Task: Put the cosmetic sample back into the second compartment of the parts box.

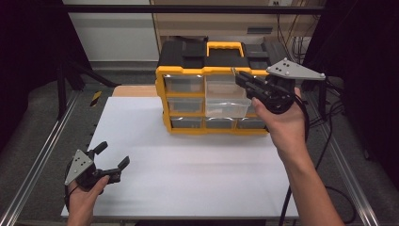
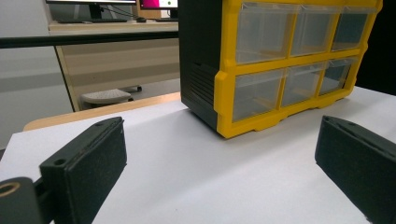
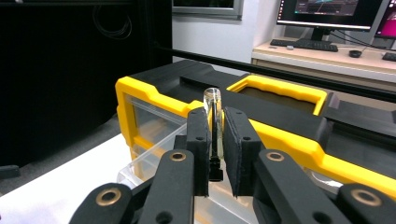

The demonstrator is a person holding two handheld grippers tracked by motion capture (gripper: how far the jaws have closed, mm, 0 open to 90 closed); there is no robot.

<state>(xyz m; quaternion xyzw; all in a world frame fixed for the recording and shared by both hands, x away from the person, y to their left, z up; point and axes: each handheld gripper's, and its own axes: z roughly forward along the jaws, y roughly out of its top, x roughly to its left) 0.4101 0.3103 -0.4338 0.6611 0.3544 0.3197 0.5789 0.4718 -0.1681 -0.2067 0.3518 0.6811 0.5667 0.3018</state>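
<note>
A yellow and black drawer cabinet [image 1: 184, 70] with clear drawers stands at the back of the white table [image 1: 188, 169]. One middle drawer [image 1: 227, 107] is pulled out; its clear rim [image 3: 149, 161] lies under my right gripper. My right gripper [image 1: 238, 76] hovers at the cabinet's top front edge, shut on a small clear vial [image 3: 212, 105] with a black end, held upright between the pads. My left gripper [image 1: 113, 155] rests at the table's near left, open with nothing between its jaws; from there the cabinet [image 2: 280, 70] stands ahead to the right.
Metal rails [image 1: 42, 155] run along both table sides. Cables [image 1: 324, 141] hang at the right. A wooden board edge [image 1: 134, 91] shows behind the white sheet. Desks with monitors [image 3: 322, 14] stand beyond the table.
</note>
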